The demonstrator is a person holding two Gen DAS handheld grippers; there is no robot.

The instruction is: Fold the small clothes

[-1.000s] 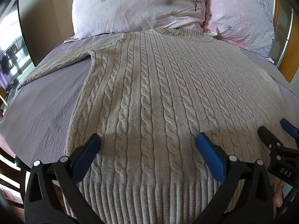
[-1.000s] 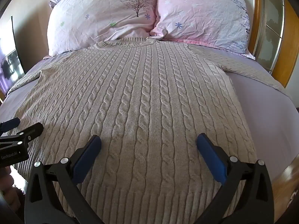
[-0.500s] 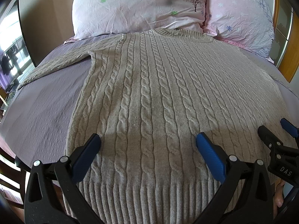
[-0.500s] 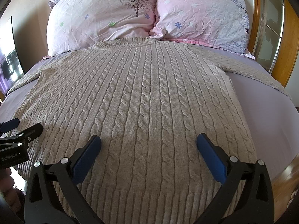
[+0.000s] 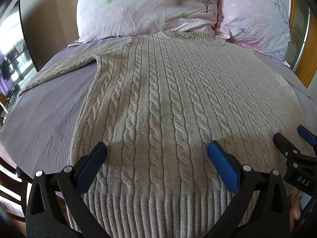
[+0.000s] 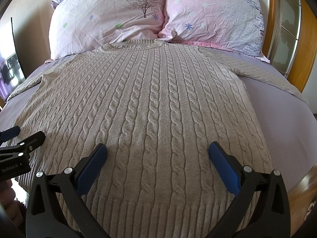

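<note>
1. The sweater (image 5: 164, 107) lies flat and face up on the bed (image 5: 45, 119), collar against the two pillows (image 6: 138, 13) at the head and ribbed hem (image 5: 158, 208) nearest me. Both sleeves are spread out to the sides, the left sleeve (image 5: 65, 67) across the purple cover and the right sleeve (image 6: 267, 73) toward the wooden bed frame (image 6: 305, 45).

2. My left gripper (image 5: 156, 158) hangs just above the hem on the sweater's left half, its jaws spread wide with nothing between them. My right gripper (image 6: 157, 158) sits the same way over the right half, jaws wide apart and empty. Each one shows at the edge of the other's view, so they are side by side near the bottom of the garment.

3. I judge that folding has not begun: the body shows no crease and neither sleeve is turned in. This is the setting-up step, with me choosing where to take hold.

4. The next move, as I see it, calls for each gripper to come down on an edge of the knit and pinch only the layers I mean to lift, either at the hem corners or out at a sleeve.

5. The cable knit looks thick and heavy, so I expect it to sag and drag; a shallow pinch could slip off.
</note>
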